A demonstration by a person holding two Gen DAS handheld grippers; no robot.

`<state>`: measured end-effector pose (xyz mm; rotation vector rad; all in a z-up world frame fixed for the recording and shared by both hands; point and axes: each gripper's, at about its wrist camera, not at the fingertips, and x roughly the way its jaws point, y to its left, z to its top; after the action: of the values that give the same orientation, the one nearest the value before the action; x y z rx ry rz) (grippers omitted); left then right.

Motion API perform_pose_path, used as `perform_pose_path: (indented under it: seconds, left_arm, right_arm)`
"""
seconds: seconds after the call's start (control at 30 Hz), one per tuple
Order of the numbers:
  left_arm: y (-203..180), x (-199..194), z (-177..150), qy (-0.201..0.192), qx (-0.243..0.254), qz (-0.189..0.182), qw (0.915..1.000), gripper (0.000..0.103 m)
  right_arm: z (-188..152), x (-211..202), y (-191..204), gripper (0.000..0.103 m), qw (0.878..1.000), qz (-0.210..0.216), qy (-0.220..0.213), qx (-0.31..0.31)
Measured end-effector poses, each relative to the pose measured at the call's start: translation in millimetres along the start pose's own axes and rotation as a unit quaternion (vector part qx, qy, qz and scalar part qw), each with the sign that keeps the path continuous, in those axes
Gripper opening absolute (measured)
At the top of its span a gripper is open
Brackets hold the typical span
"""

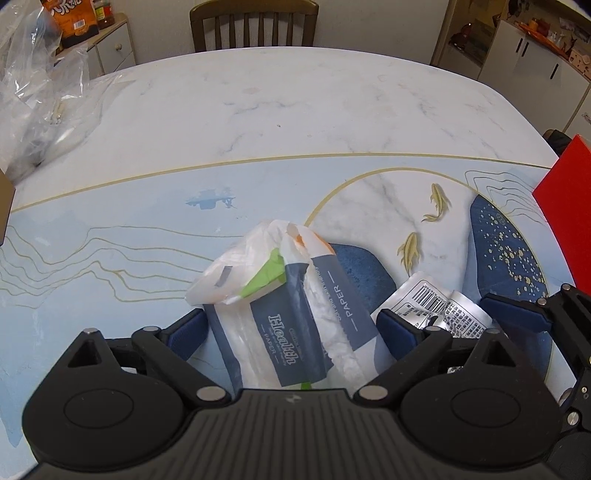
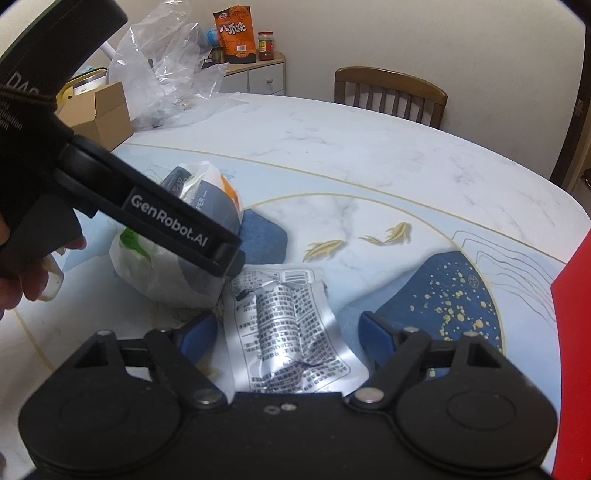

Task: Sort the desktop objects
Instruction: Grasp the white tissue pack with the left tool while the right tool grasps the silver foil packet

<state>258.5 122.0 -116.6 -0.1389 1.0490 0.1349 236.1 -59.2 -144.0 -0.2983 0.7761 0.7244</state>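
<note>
A tissue pack [image 1: 280, 314] in white and blue wrap marked "Health PAPER" lies on the table inside a loose white plastic bag. My left gripper [image 1: 290, 328] stands open around it, one blue pad close beside each long side. To its right lies a crumpled silver packet [image 1: 439, 306] with a barcode and black print. My right gripper [image 2: 288, 332] is open around this silver packet [image 2: 280, 325], with a gap showing at the left pad. In the right wrist view a black finger [image 2: 177, 225] of the left gripper crosses over the tissue pack [image 2: 166, 273], held by a hand at the left edge.
The marble-print table [image 1: 295, 110] stretches ahead. A crumpled clear plastic bag [image 2: 166, 74] and an open cardboard box [image 2: 103, 114] sit at its far left. A red box [image 1: 569, 206] stands at the right edge. A wooden chair [image 1: 255, 26] is behind the table.
</note>
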Motion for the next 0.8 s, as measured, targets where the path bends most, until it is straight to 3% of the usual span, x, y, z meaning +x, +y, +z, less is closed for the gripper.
perform_pose_path:
  seconds: [0.1,0.2,0.5,0.8]
  left_arm:
    - [2,-2,-1,-0.004,0.001,-0.003,1.0,0.094]
    - [2,-4,-2,-0.007,0.004,-0.002,1.0,0.086]
    - [1,-13,-5,-0.013,0.006,-0.012,0.9998,0.062]
    - [-19,-26,-15,-0.017,0.022,-0.026,0.9993,0.054]
  right_arm:
    - [1,0,-1,0.076,1.0,-0.003,0.002,0.003]
    - [2,-1,0,0.065,1.0,-0.004,0.002,0.003]
    - [-1,-10,-7,0.06,0.999,-0.028,0.019,0.028]
    - [-11,-33,-26,0.06,0.996,-0.039,0.022,0.076]
